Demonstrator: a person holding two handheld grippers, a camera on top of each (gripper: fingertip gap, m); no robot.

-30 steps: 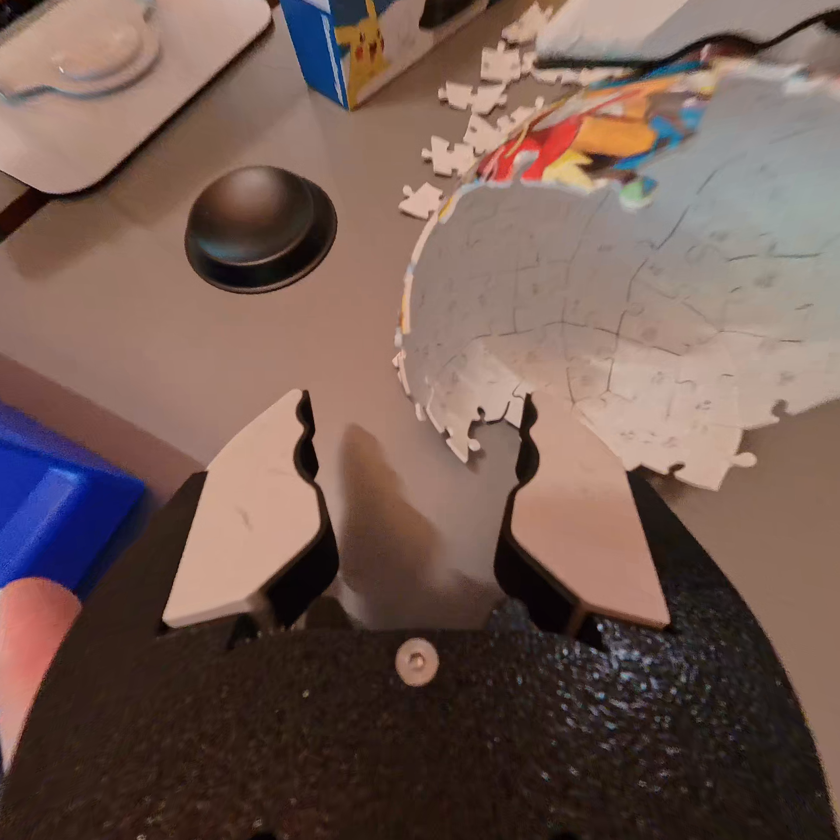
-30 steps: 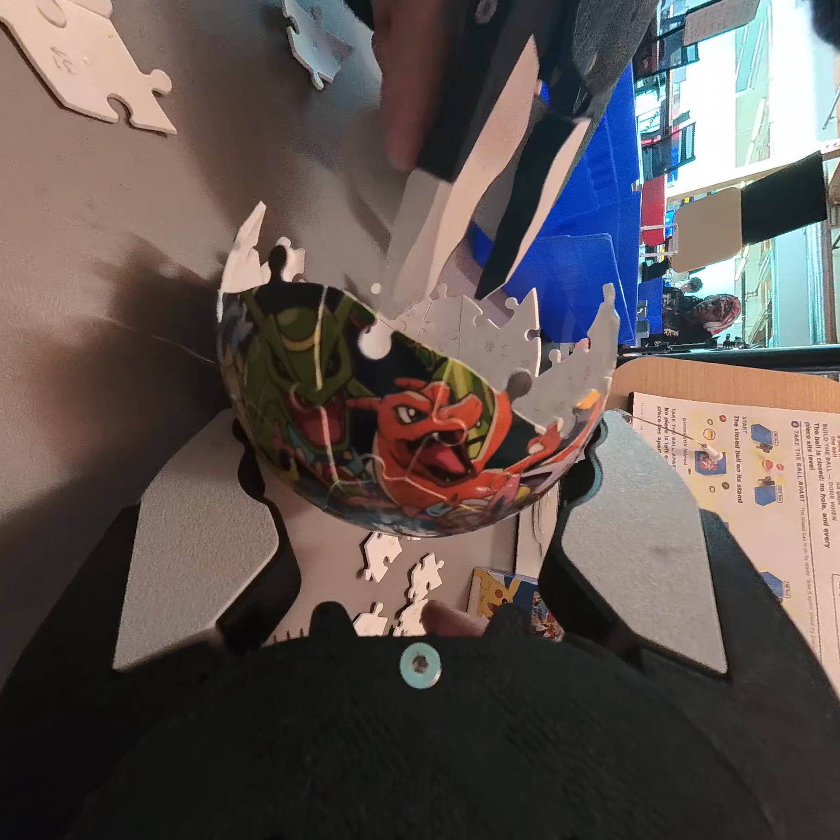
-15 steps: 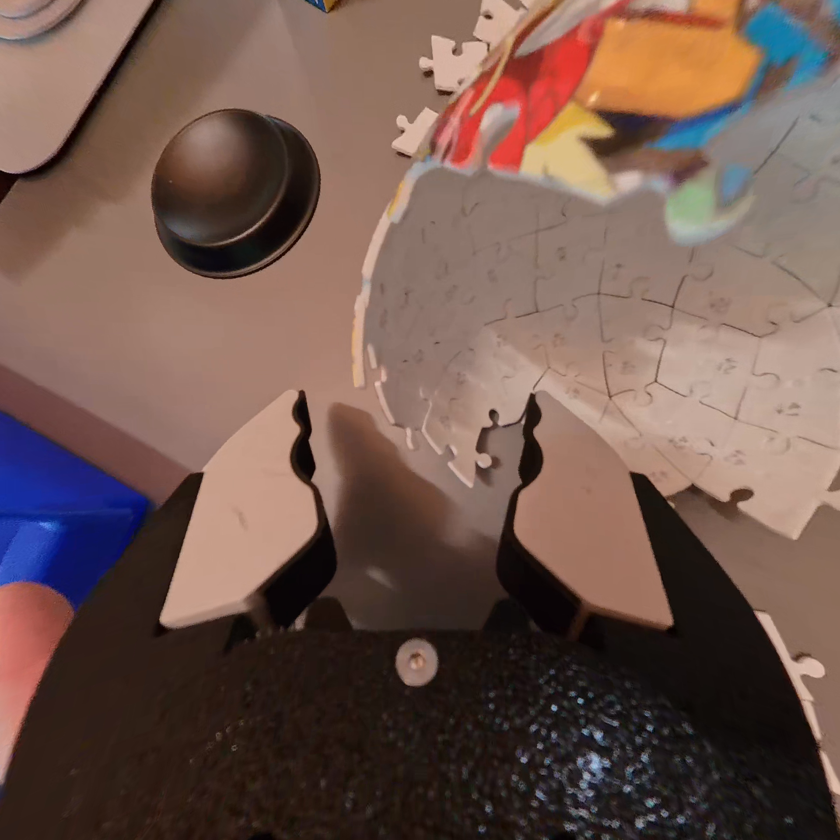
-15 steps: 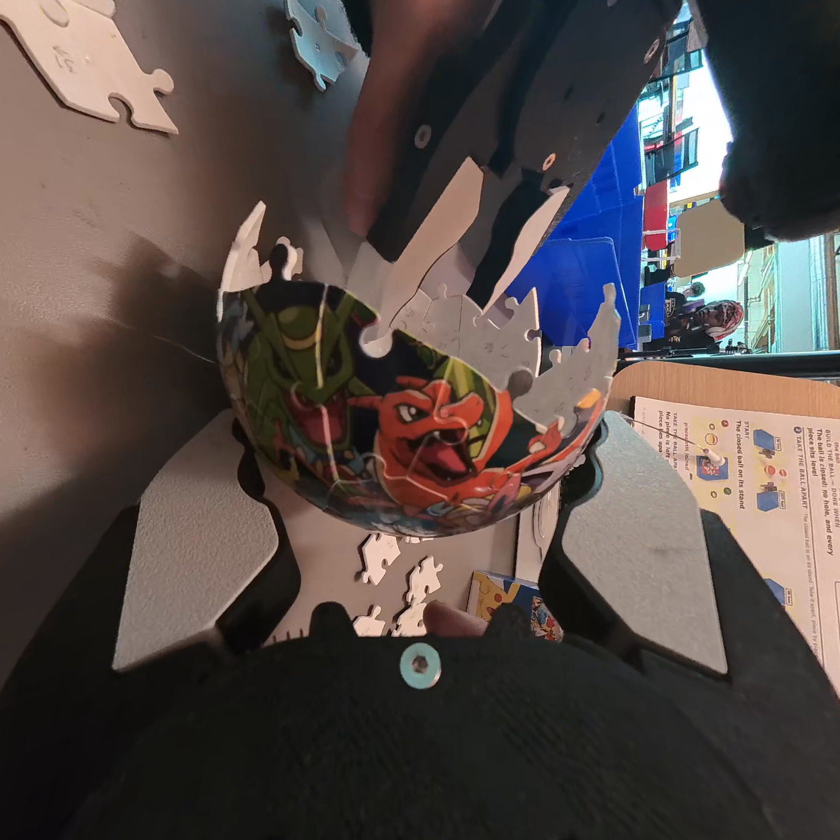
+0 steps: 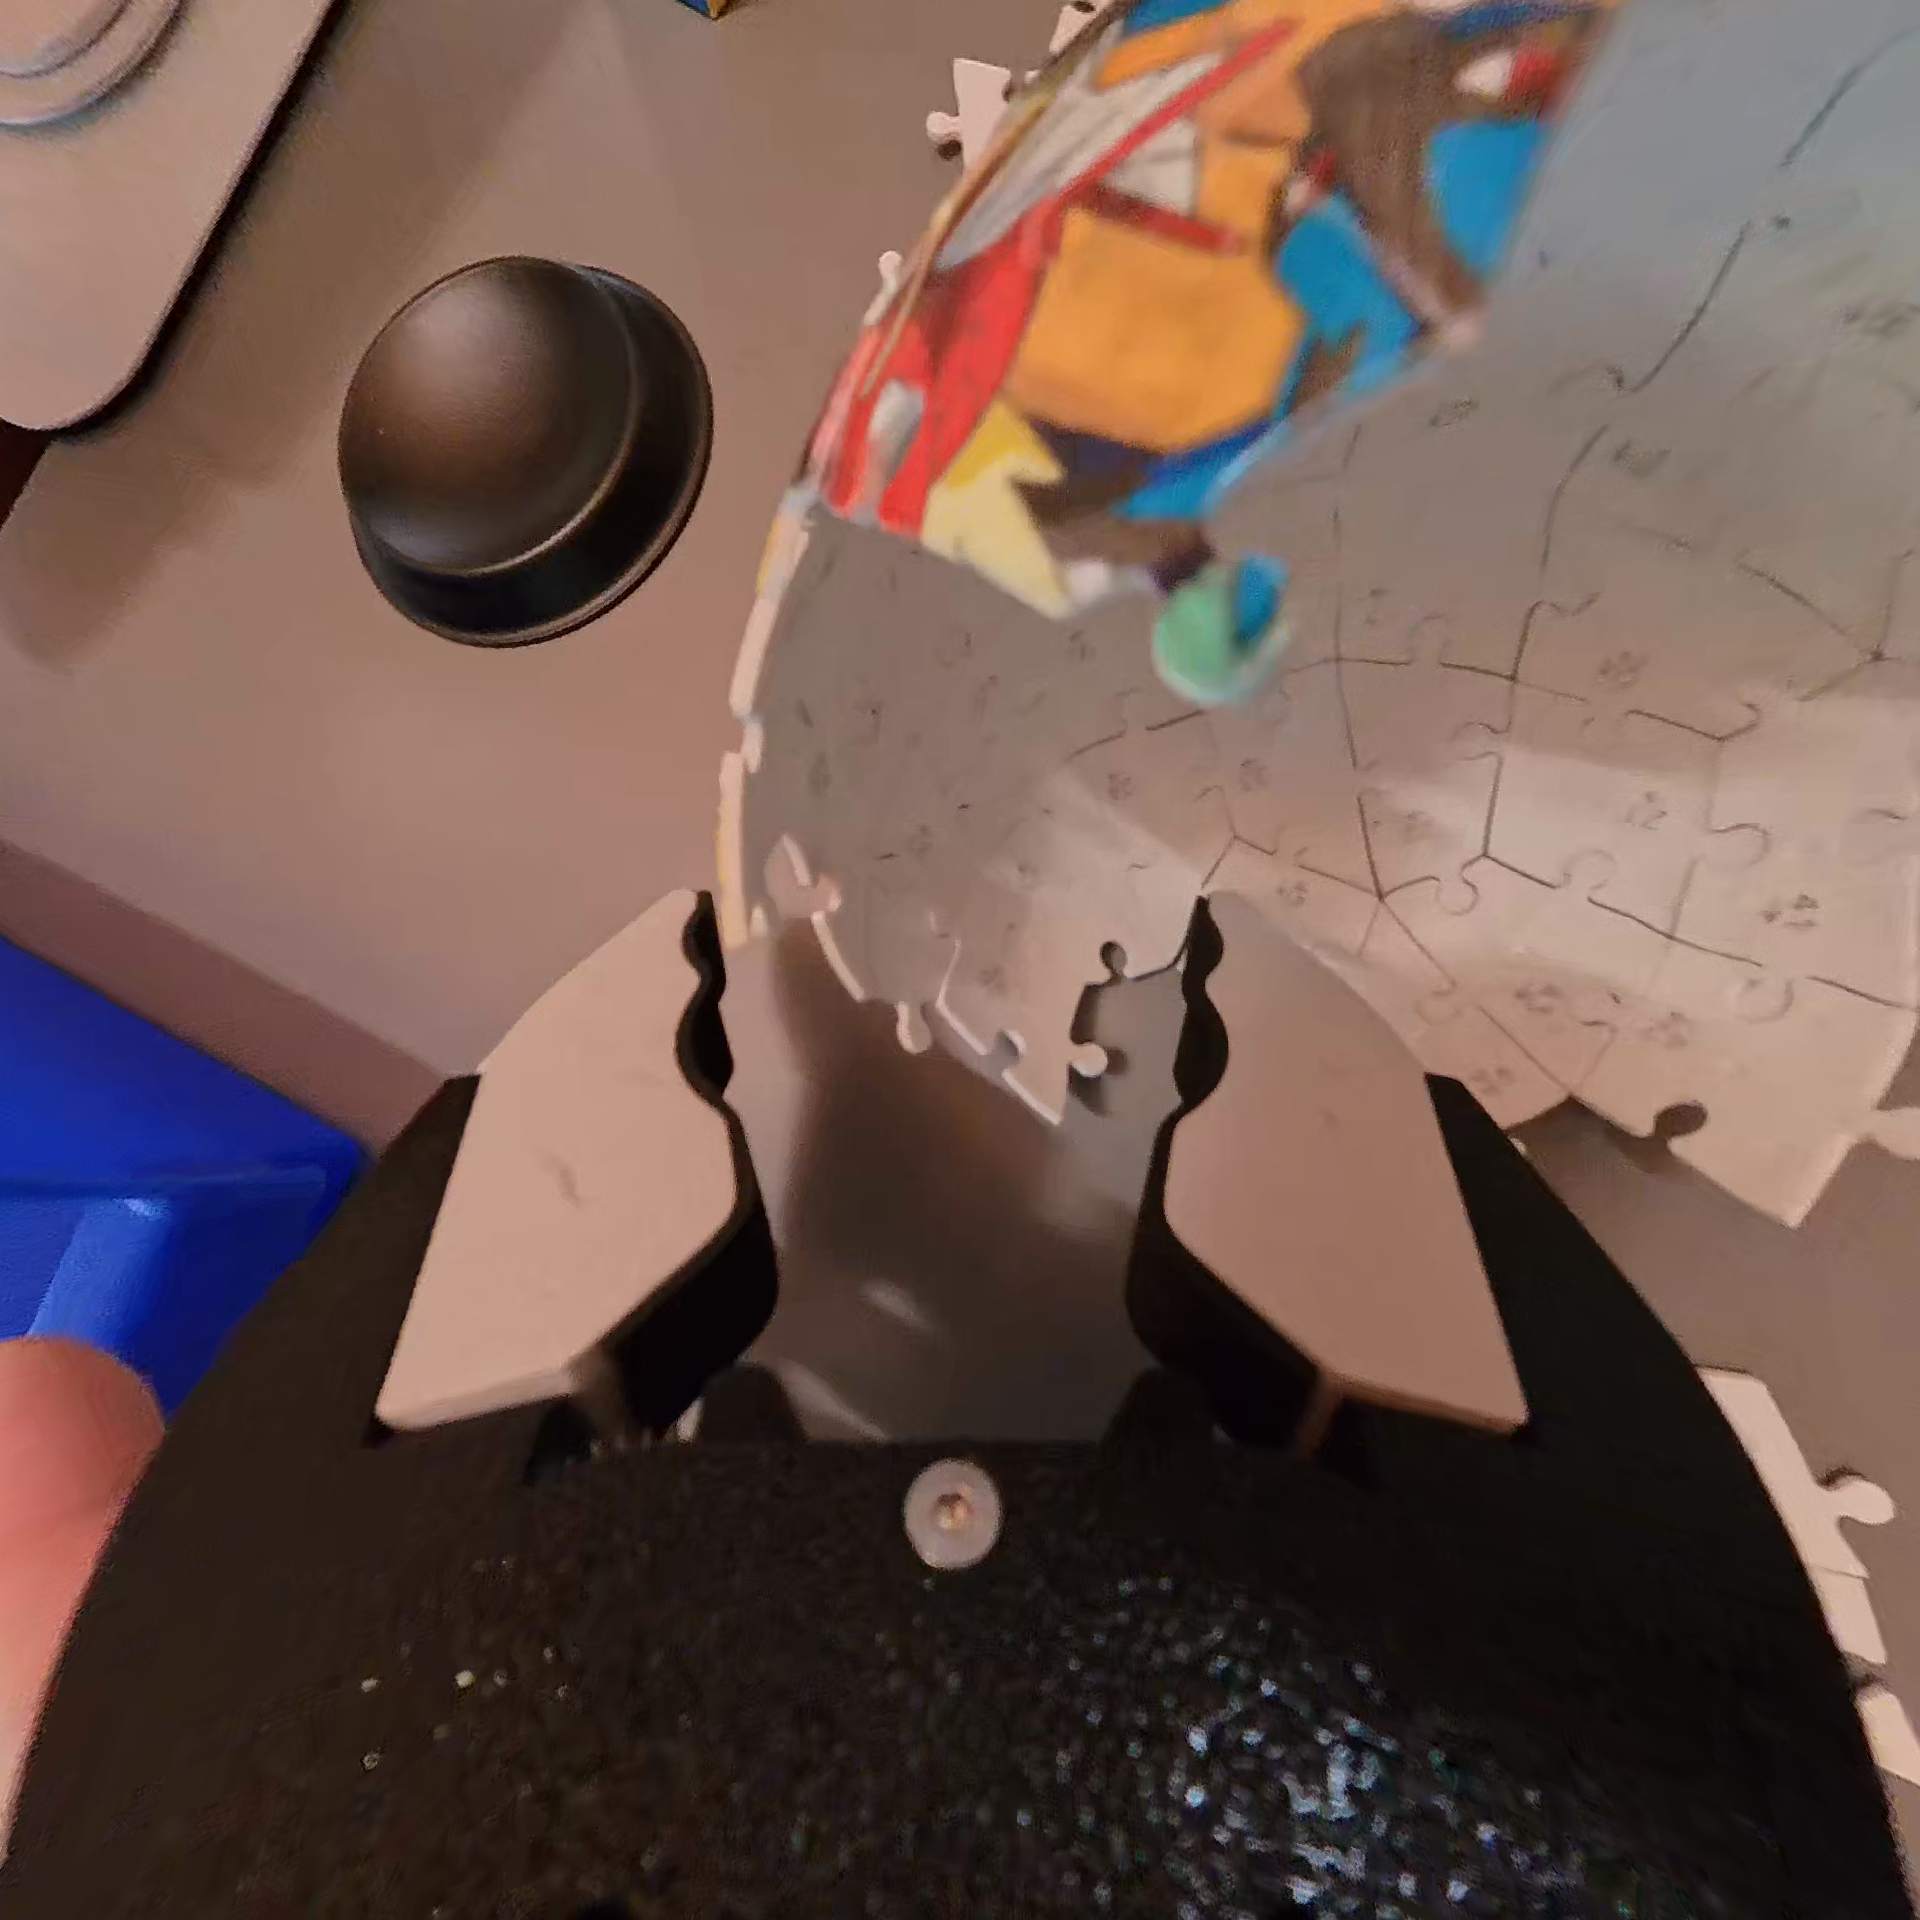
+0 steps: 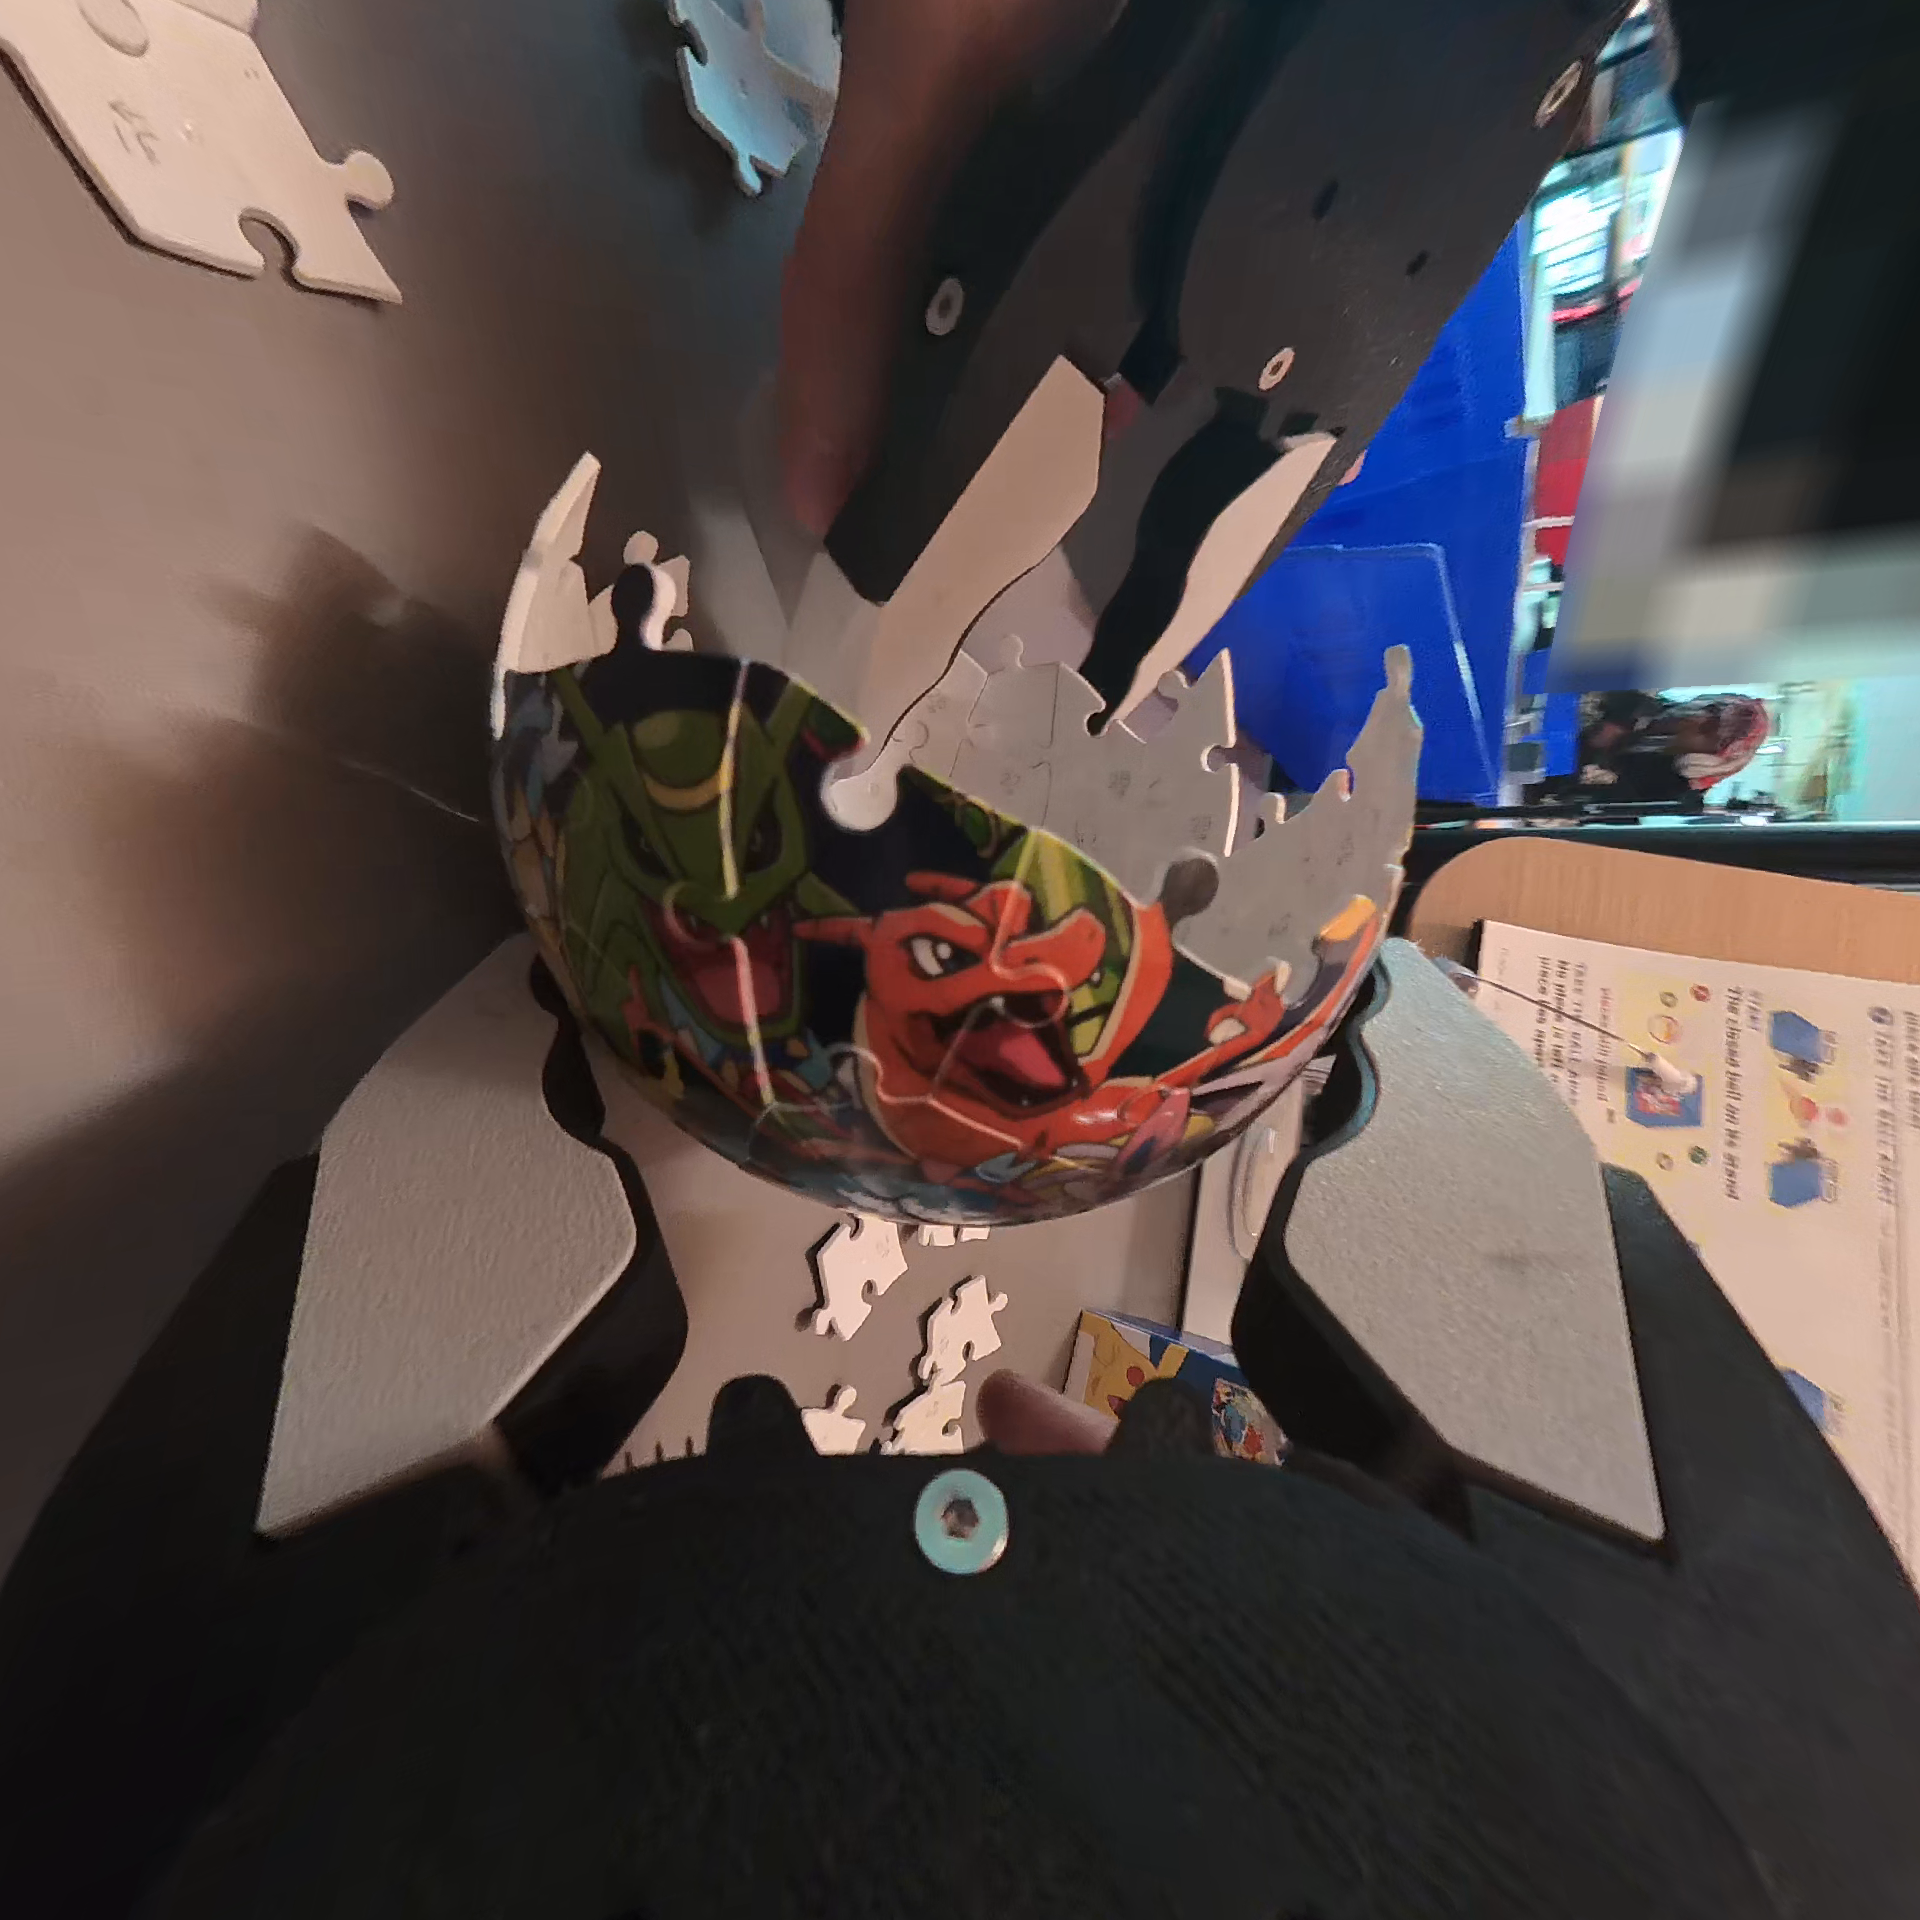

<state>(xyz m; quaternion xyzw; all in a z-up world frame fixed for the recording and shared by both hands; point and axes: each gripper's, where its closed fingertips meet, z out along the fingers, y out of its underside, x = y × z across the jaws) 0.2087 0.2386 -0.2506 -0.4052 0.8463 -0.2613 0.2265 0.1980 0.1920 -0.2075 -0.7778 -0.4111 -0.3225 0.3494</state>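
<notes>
My right gripper (image 6: 956,961) is shut on a half-built puzzle ball (image 6: 935,987). The ball is a colourful cartoon-printed shell with a jagged open rim, held off the grey table (image 6: 208,727). Its white inside shows in the left wrist view (image 5: 1351,831). My left gripper (image 5: 948,914) is open, and the shell's jagged rim lies between its fingertips. In the right wrist view the left gripper (image 6: 1003,717) reaches over the rim from above, held by a hand. I cannot tell whether its fingers touch the shell.
A black dome-shaped stand (image 5: 520,447) sits on the table left of the shell. A blue bin (image 5: 135,1164) is at the near left. Loose white puzzle pieces (image 6: 208,177) lie around, several under the ball (image 6: 904,1320). A printed sheet (image 6: 1714,1143) and a blue box (image 6: 1143,1371) lie nearby.
My left gripper has moved in toward the shell, and its open fingers now straddle the jagged rim. The right gripper keeps its hold on the ball, barely moved.
</notes>
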